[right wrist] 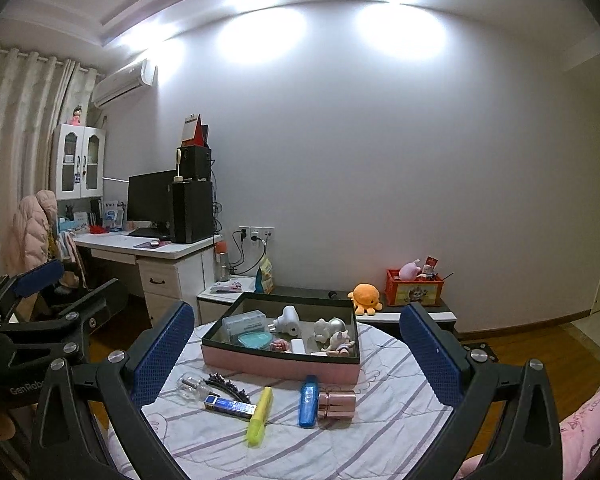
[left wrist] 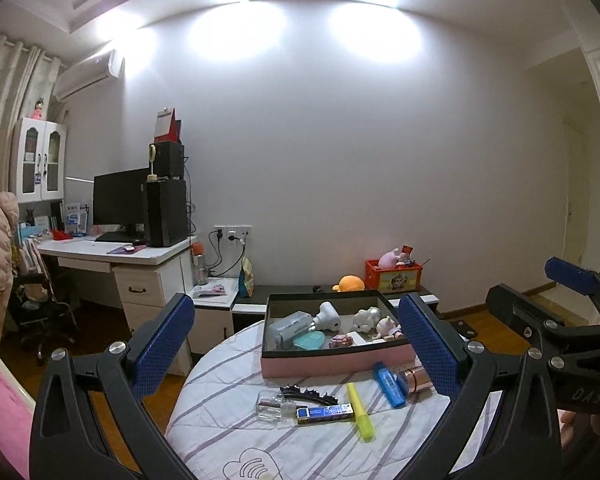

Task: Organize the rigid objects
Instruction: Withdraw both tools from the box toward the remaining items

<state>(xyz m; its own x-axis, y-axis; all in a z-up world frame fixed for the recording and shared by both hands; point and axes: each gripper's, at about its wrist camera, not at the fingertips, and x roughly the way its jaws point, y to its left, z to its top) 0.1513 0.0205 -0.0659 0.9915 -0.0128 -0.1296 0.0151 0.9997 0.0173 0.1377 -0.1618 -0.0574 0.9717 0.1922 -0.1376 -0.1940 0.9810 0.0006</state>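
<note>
You hold both the left gripper and right gripper wide open and empty, since loose items wait in front of the pink box

From my right wrist cam I read "GenRob", cut off at the frame edge, in pale letters on the black body of the left gripper. Left wrist cam shows "DAS" or sim. embossed on the right gripper. Print on the blue tube and blue-gold box is too small to read.
</note>
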